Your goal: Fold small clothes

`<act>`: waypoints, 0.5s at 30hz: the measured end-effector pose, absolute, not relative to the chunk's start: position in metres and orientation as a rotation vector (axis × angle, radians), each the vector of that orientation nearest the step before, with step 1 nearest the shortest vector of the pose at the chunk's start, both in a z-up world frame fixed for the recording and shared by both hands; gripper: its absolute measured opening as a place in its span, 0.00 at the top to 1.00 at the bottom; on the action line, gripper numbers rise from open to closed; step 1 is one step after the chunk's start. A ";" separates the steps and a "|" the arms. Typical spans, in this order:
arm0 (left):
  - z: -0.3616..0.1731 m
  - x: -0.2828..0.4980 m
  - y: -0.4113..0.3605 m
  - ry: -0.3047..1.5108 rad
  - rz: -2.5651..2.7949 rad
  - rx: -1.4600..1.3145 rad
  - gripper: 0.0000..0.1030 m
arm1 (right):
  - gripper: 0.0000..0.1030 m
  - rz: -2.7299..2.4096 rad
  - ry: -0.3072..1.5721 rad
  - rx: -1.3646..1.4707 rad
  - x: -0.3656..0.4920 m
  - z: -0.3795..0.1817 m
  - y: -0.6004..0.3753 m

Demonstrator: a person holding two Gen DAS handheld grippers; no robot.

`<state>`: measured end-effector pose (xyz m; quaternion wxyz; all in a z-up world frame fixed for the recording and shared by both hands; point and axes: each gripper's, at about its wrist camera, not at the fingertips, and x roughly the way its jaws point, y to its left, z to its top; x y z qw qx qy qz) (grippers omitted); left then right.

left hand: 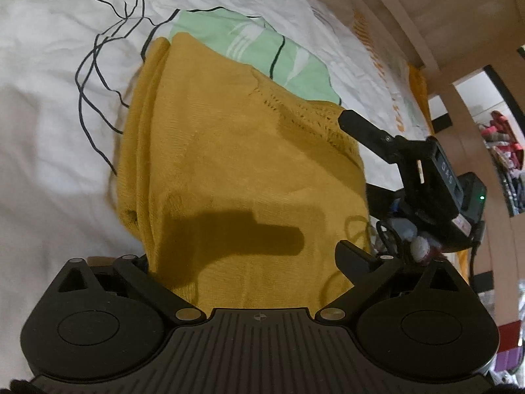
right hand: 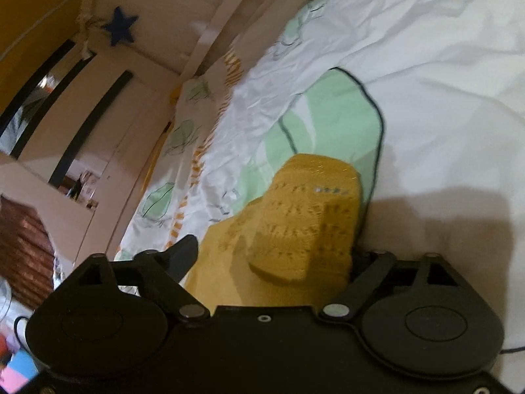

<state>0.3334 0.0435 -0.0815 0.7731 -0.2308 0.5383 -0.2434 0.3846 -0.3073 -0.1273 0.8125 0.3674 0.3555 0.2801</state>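
Left gripper [left hand: 242, 256]: jaws spread wide and released; the mustard knitted garment [left hand: 229, 164] lies between and beneath them, and no pad is seen pressing on it. Only the right-hand finger [left hand: 352, 262] of this gripper shows clearly; the other is hidden at the garment's near left edge.

Right gripper [right hand: 272, 262]: jaws likewise parted and released, straddling a raised, folded end of the same garment [right hand: 305, 223]. One finger [right hand: 183, 254] stands clear of the cloth on the picture's left; the other is masked by the knit, so contact on that side cannot be told. In the left wrist view the right gripper [left hand: 357, 124] appears at the garment's right border, its one visible finger lying over the openwork knit there.

The garment: folded into a roughly oblong bundle, with stacked layers showing along its left edge and an openwork band near its upper right. It rests on the white bedcover [left hand: 49, 82]. Directly beyond the garment's far edge lies a pale green printed leaf [left hand: 256, 49] of the bedcover; thin dark printed lines [left hand: 98, 65] run off the garment's left side. A wooden bed frame [left hand: 410, 16] stands well beyond the garment, at the bedcover's far border.
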 end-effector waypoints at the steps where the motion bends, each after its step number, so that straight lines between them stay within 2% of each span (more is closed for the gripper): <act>1: -0.082 0.331 0.045 1.168 -0.531 -0.523 0.04 | 0.11 0.612 0.763 0.764 0.382 -0.126 -0.307; 6: -0.083 0.325 0.050 1.197 -0.540 -0.600 0.17 | 0.12 0.647 0.765 0.726 0.375 -0.125 -0.310; 8: -0.084 0.327 0.051 1.201 -0.537 -0.600 0.30 | 0.26 0.623 0.775 0.735 0.376 -0.124 -0.310; 9: -0.085 0.327 0.052 1.205 -0.535 -0.605 0.48 | 0.49 0.599 0.796 0.729 0.378 -0.125 -0.310; 10: -0.086 0.328 0.053 1.214 -0.537 -0.612 0.66 | 0.57 0.576 0.823 0.723 0.378 -0.125 -0.310; 12: -0.090 0.326 0.057 1.233 -0.545 -0.640 0.82 | 0.59 0.561 0.827 0.737 0.375 -0.125 -0.313; 15: -0.088 0.321 0.054 1.238 -0.595 -0.661 0.82 | 0.59 0.523 0.835 0.769 0.362 -0.117 -0.317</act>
